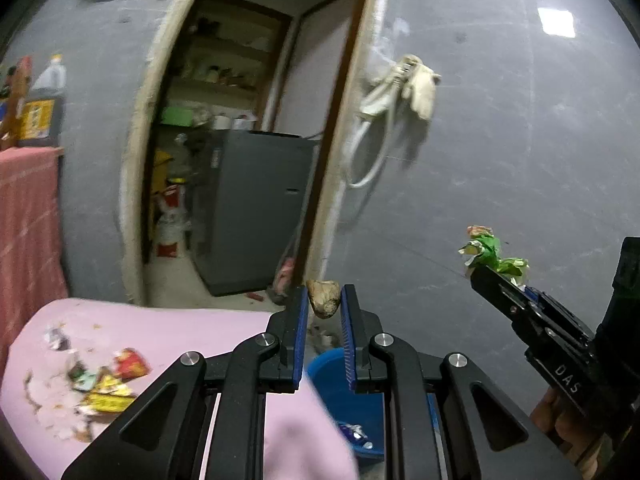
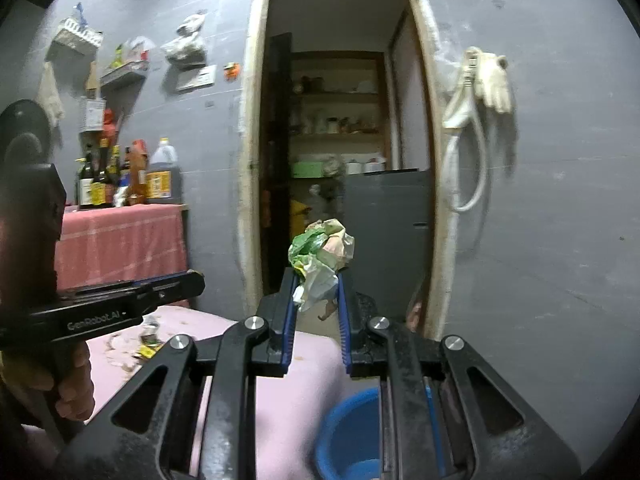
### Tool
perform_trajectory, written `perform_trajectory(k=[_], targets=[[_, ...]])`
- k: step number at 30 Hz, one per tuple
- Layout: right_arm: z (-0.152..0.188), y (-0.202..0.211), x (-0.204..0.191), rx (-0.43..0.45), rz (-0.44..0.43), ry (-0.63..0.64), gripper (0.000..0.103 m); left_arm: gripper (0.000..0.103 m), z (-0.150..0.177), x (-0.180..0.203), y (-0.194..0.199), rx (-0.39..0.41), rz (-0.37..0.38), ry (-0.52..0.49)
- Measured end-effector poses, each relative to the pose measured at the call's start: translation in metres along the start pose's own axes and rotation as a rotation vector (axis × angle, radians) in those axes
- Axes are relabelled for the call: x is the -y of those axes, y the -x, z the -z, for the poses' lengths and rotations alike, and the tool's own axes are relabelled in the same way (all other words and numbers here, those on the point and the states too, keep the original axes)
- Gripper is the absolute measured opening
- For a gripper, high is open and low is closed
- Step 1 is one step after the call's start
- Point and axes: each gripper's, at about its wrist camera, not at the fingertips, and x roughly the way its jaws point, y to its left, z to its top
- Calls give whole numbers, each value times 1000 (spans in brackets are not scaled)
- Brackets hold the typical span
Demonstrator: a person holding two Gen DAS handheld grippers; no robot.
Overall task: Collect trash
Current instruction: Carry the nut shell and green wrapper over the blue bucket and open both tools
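My left gripper (image 1: 324, 300) is shut on a small brown scrap of trash (image 1: 323, 298), held in the air above a blue bucket (image 1: 340, 392). My right gripper (image 2: 318, 292) is shut on a crumpled green and white wrapper (image 2: 320, 256), also held up above the blue bucket (image 2: 352, 432). In the left wrist view the right gripper (image 1: 500, 276) shows at the right with the wrapper (image 1: 490, 252). More wrappers and crumbs (image 1: 108, 380) lie on the pink table (image 1: 180, 328). A wrapper (image 1: 356, 434) lies in the bucket.
A grey wall with an open doorway (image 2: 340, 140) is ahead, a grey cabinet (image 1: 256, 208) inside it. Gloves and a hose (image 2: 480, 92) hang on the wall at the right. Bottles (image 2: 132, 176) stand on a red-clothed counter (image 2: 120, 236) at the left.
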Motion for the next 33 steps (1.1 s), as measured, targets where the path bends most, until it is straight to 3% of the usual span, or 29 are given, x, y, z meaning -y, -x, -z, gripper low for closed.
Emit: perform_trajectory(k=[9,15,25,33], targets=[[27,12,64,-57,113,-57,19,13,14,44,-60,-83,80,-35],[53,9,96,-120,151,-112,19,13,32,60,-102,-190,106,-31],[94,-23,121,-270,159,-187,21,13,71,60,-163,-391,90,7],[126,-48,130,-384,153,-247,22,16,102,47,-190,-504,52,35]])
